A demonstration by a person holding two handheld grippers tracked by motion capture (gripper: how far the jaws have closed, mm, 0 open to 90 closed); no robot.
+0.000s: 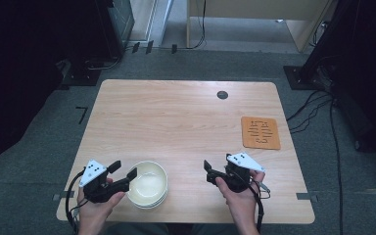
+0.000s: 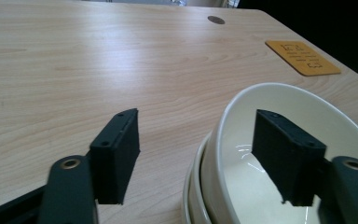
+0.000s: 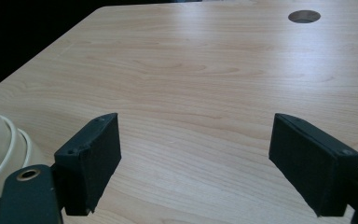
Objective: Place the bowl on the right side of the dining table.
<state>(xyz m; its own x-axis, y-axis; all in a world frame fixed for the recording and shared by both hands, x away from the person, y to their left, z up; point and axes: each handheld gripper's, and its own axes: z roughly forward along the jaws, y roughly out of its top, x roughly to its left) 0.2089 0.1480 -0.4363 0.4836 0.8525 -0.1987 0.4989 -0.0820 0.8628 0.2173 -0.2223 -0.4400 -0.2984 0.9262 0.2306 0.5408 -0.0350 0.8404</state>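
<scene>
Bowls [image 1: 148, 183], stacked near the desk's [image 1: 176, 122] front edge, sit straddled at the rim by the left gripper's [image 1: 125, 172] wide-open jaws, which must next close, while the right gripper [image 1: 210, 169] waits open and empty.

floor: grey carpet [image 1: 34, 161] | table [image 1: 176, 112]: light wood, round grommet hole [image 1: 222, 95] | behind: wooden cabinet [image 1: 254, 14], black stands, cables [image 1: 318, 105] | light: even
</scene>
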